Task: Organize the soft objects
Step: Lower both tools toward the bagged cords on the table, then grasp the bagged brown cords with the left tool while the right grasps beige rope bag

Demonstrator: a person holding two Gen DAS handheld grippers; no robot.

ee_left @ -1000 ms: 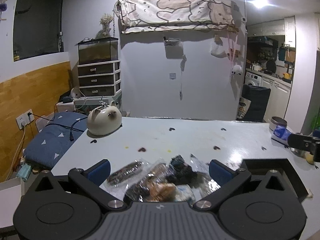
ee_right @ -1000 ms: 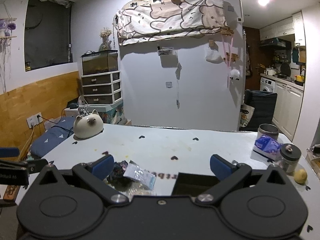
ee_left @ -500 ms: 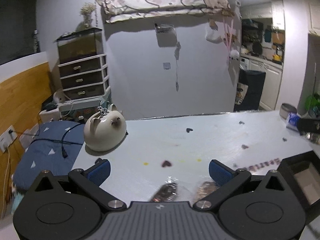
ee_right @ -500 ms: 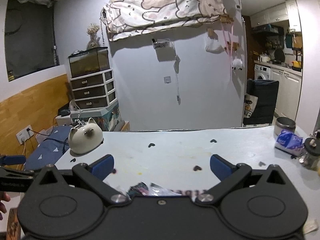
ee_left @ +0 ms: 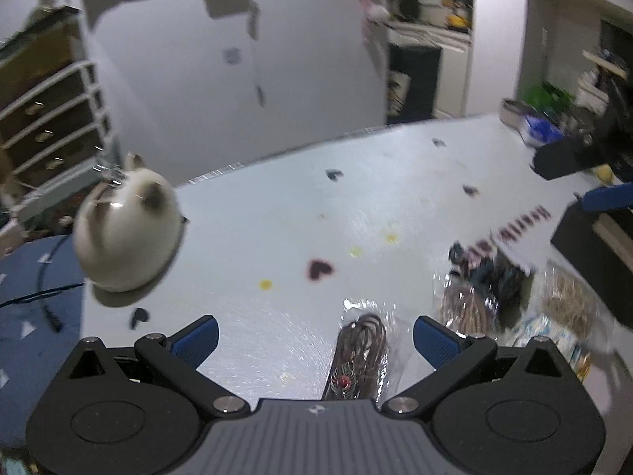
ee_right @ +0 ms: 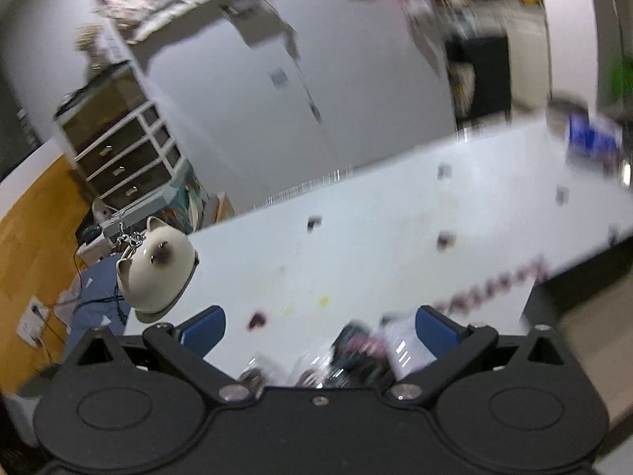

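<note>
Several clear plastic packets of soft items lie on the pale table [ee_left: 277,213]. A long dark packet [ee_left: 358,352] lies between the open fingers of my left gripper [ee_left: 316,334], untouched. To its right sit a dark bundled packet [ee_left: 486,281] and a tan one [ee_left: 569,304]. In the right wrist view, blurred packets [ee_right: 356,348] lie just under my right gripper [ee_right: 320,328], which is open with nothing held. A black box [ee_left: 593,245] stands at the right edge of the left wrist view, with the other gripper's blue pad above it.
A white cat-shaped ceramic pot [ee_left: 122,233] stands at the table's left side, also the cat pot [ee_right: 158,269] in the right wrist view. A blue packet and a tin [ee_left: 534,126] stand at the far right. A drawer unit [ee_right: 126,158] stands beyond the table.
Both views have tilted and swung left with motion blur. The left gripper has dropped closer to the table over the long dark packet. Both grippers stay open.
</note>
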